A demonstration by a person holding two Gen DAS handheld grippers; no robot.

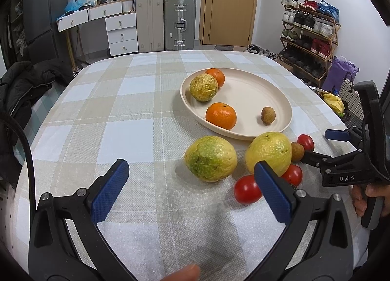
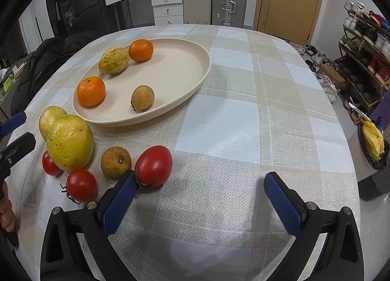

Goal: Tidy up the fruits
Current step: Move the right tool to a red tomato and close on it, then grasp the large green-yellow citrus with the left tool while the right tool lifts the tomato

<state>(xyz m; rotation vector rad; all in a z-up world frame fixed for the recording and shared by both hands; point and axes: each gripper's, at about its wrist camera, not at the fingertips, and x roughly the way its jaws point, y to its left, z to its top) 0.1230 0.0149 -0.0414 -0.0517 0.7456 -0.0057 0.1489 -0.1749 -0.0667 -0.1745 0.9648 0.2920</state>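
Right wrist: tomato [image 2: 153, 165] beside gripper [image 2: 203, 198]

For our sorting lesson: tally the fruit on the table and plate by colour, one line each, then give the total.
Yellow-green fruits: 3
Orange fruits: 2
Red tomatoes: 3
Small brown fruits: 2
Total: 10

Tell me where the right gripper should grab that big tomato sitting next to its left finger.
Grip the tomato across its smooth red middle, above the stem that lies low against the cloth. The right gripper is open with the tomato off to its left, so shift left to straddle it, then close. Mind the brown fruit beside it.
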